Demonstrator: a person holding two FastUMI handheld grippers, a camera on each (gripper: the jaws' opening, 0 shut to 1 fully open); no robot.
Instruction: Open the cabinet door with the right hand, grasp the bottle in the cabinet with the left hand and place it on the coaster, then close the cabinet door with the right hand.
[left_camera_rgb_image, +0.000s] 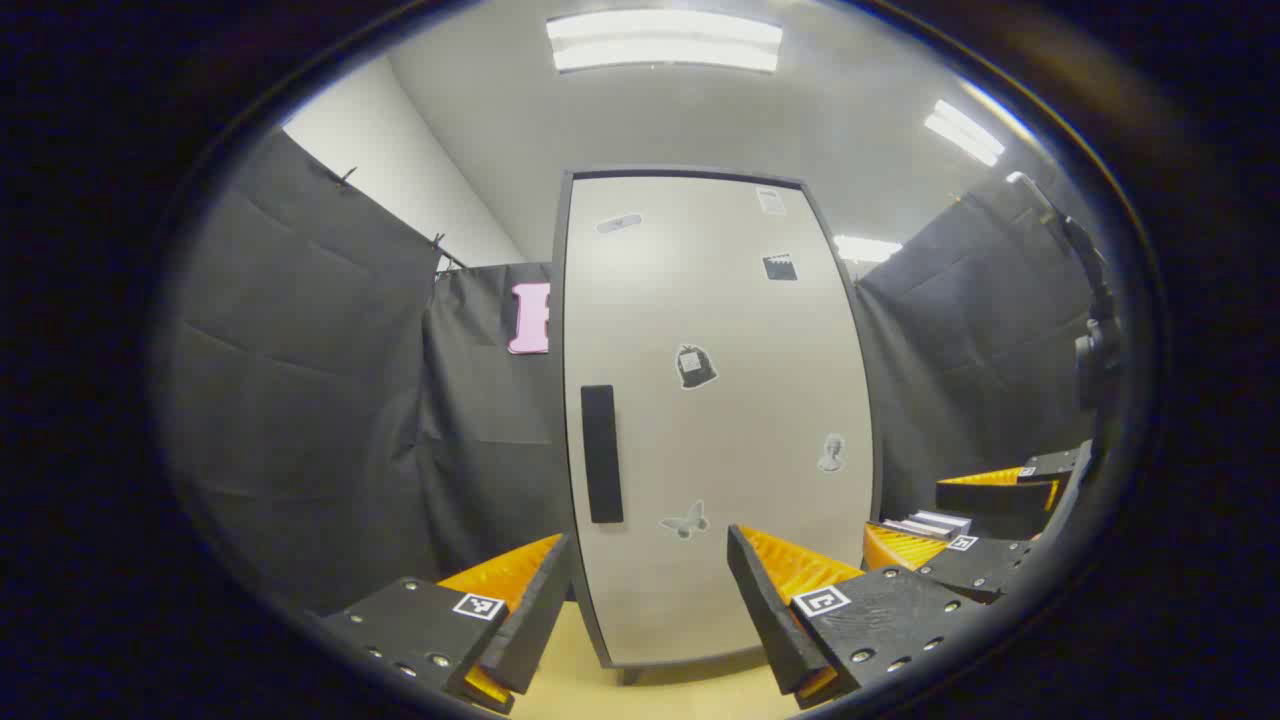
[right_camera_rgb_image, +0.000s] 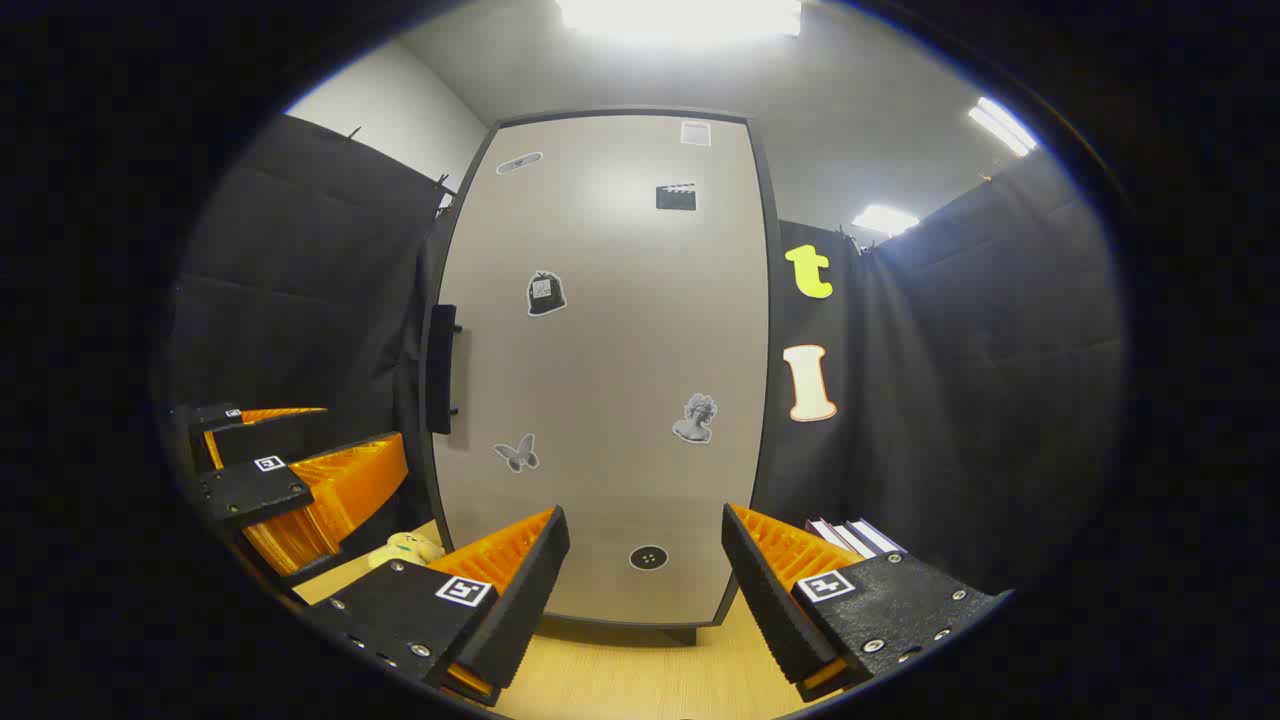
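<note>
We hold both tongs, left (left_camera_rgb_image: 650, 610) and right (right_camera_rgb_image: 645, 600), spread open and empty facing the shut cabinet door (right_camera_rgb_image: 610, 360), handle (right_camera_rgb_image: 441, 368) up-left of the right tongs; bottle presumably behind it.

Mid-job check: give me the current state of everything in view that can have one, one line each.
cabinet door: shut, flush in its frame.
door handle: untouched, no fingers on it.
right gripper: open, empty, facing the door, off the handle.
left gripper: open, empty, in front of the door.
books: stacked flat beside the cabinet.
ceiling lights: on.
</note>
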